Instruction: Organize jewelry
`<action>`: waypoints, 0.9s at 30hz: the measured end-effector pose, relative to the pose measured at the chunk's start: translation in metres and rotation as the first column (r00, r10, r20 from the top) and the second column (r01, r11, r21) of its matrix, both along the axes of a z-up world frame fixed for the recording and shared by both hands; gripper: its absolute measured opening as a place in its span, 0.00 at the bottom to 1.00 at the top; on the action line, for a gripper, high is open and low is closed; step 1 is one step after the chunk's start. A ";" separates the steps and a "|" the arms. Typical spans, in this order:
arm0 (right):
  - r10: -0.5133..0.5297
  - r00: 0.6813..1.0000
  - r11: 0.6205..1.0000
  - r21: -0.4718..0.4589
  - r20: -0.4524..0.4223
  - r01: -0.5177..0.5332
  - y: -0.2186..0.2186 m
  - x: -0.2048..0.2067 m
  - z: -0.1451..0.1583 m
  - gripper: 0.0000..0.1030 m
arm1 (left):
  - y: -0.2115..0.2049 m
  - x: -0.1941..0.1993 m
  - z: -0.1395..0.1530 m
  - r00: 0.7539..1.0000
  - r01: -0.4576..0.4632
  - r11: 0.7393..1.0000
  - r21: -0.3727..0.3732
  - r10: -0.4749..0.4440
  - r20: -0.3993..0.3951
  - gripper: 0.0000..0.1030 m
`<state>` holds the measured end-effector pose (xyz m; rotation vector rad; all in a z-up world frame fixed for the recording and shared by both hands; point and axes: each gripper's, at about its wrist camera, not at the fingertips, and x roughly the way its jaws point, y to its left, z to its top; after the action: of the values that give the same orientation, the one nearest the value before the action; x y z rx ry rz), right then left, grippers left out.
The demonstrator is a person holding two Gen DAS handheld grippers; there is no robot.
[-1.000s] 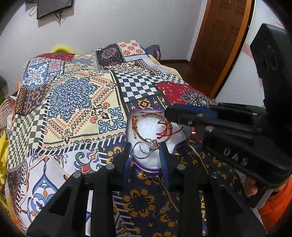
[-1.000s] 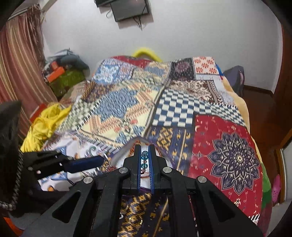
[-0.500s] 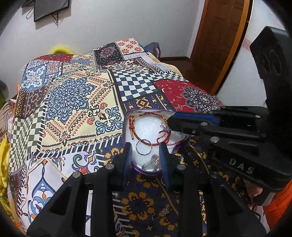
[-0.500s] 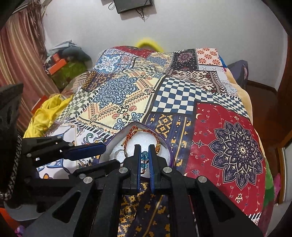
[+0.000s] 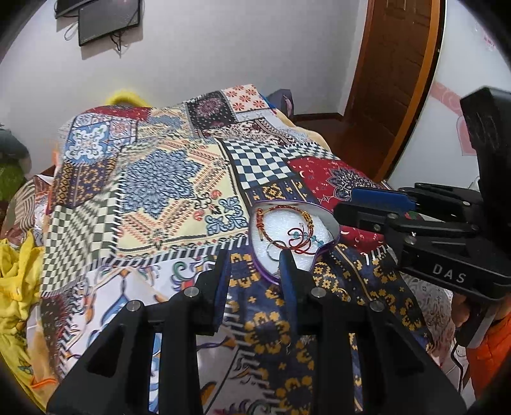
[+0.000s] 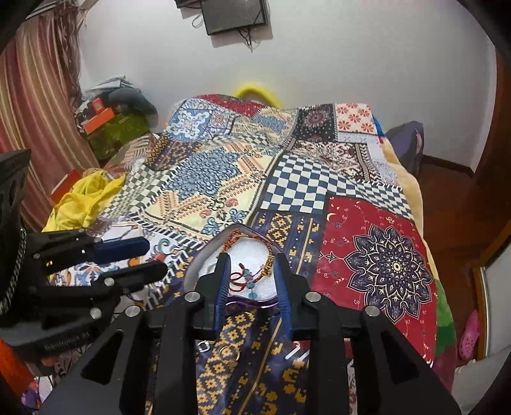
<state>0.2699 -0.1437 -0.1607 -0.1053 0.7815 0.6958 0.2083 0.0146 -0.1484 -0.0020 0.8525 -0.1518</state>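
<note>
Fingers of right gripper (image 6: 252,281) opening, nothing pinched; left gripper (image 5: 255,271) parted, empty. Bead bracelet (image 6: 250,281) lies in heart tin (image 6: 194,268) at 12 o'clock of right jaws. Likely light, limp, snaggy cord; pinch at beads. Loose gold ring (image 6: 228,353) on quilt (image 6: 377,255) at 6 o'clock. Left gripper crowds 9 o'clock.

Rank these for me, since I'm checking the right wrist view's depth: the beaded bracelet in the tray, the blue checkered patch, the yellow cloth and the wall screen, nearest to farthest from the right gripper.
1. Beaded bracelet, just beyond the right gripper, whose jaws are opening.
2. Blue checkered patch, mid-bed, ahead.
3. Yellow cloth, off the bed's left edge; close to the patch, hard to call.
4. Wall screen, top centre.
</note>
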 end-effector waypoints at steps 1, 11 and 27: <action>-0.002 1.000 1.000 -0.001 0.007 0.002 0.000 -0.003 0.001 0.28 | 0.002 -0.002 0.003 1.000 -0.003 1.000 0.000 0.003 0.005 0.32; -0.005 0.999 1.000 -0.001 0.050 0.005 -0.001 -0.033 0.007 0.31 | 0.009 -0.028 0.006 1.000 -0.007 1.000 -0.012 0.007 -0.008 0.36; -0.030 0.997 0.995 -0.100 -0.073 0.022 -0.008 -0.055 -0.052 0.31 | -0.008 -0.047 -0.053 0.985 0.050 0.997 -0.055 -0.058 -0.159 0.36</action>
<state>0.2150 -0.1516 -0.2129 -0.1599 0.8876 0.6392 0.1610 0.0071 -0.2012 -0.0394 1.0103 -0.2268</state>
